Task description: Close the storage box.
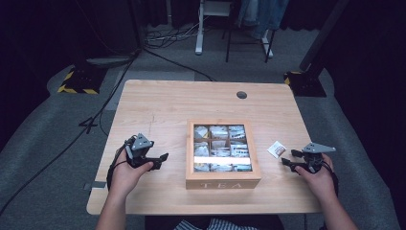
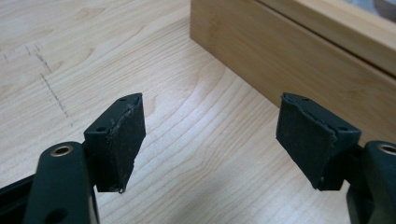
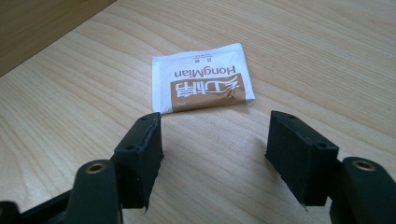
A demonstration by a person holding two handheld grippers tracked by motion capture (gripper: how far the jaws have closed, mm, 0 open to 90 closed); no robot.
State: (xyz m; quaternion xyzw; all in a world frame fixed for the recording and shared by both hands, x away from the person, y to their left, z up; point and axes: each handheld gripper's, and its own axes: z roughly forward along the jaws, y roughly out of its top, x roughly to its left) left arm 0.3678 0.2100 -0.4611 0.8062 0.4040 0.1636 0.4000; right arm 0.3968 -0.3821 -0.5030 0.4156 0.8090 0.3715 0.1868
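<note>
A small flat tea bag packet point(image 3: 201, 78) lies at centre frame on the wooden table point(image 3: 303, 56), just beyond the right gripper point(image 3: 219, 154), jaws wide and empty. Thin, light and floppy, it likely needs pinching by one edge. The left gripper point(image 2: 210, 140), also wide and empty, hangs beside the tea box point(image 2: 299, 60) at upper right.

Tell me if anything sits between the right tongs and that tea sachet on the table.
Nothing visible does. The right tongs stand open just short of the tea sachet, which lies flat with bare table between them. The tea box stands well off to the side.
</note>
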